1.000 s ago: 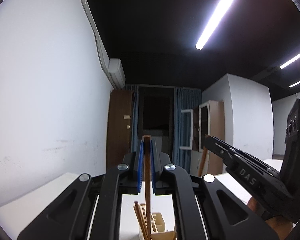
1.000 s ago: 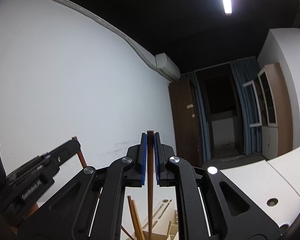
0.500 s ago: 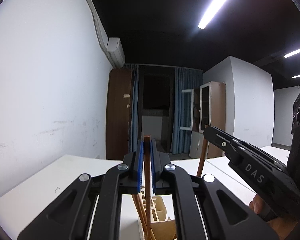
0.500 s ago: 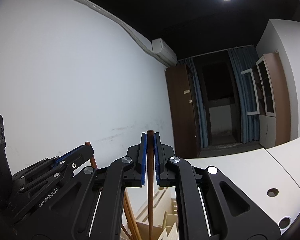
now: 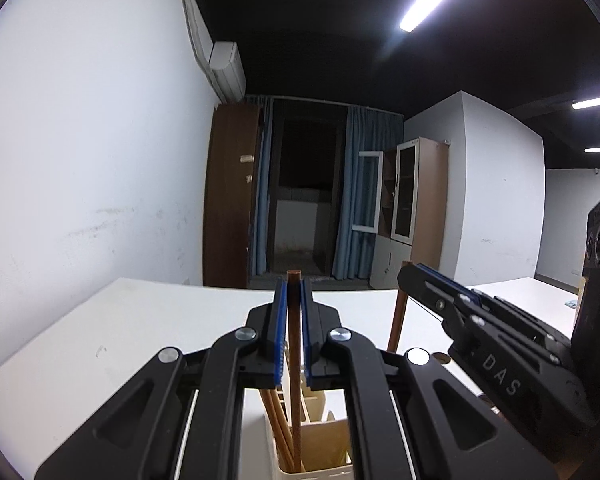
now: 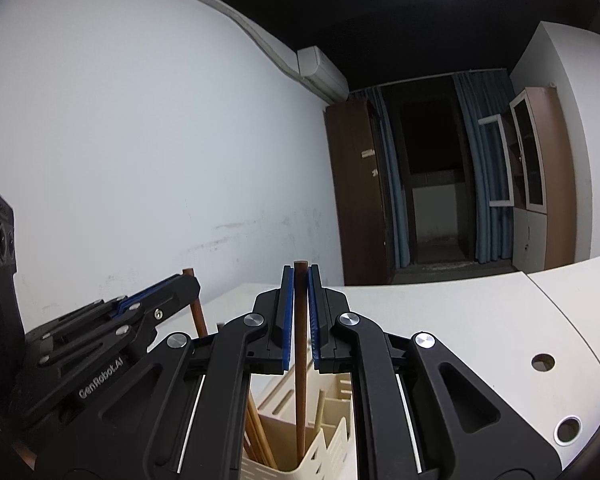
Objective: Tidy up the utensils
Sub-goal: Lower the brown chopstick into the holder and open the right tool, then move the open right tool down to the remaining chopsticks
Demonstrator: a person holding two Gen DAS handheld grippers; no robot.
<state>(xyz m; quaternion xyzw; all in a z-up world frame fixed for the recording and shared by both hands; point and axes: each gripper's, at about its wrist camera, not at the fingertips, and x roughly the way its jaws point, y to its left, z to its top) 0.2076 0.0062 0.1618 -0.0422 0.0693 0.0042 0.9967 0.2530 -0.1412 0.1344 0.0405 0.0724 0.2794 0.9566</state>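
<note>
Holding one brown chopstick in each pair of tongs, we have both sticks upright over the cream utensil holder (image 5: 324, 452) on the white surface (image 5: 120, 340). Our left tongs (image 5: 294, 320) are clamped on the left chopstick (image 5: 295, 392), blue pads pressed against its shaft near the top. Its long axis runs straight down from the tips, and its lower end looks to be already inside the near compartment, beside other chopsticks (image 5: 276, 420) leaning there. Our right tongs (image 6: 300, 312) are likewise closed on the right chopstick (image 6: 300, 392), whose lower end dips into the holder's corner pocket.

The coming move turns on that vertical line: each stick points down into a slot directly below its tongs, so we judge a straight drop or release would seat it. Neither hand seems clearly nearer.

The left view shows the right tongs from the side, stick hanging below them; the right view alone shows the holder's slotted dividers (image 6: 324, 404) and the holes in the surface (image 6: 542, 362)
</note>
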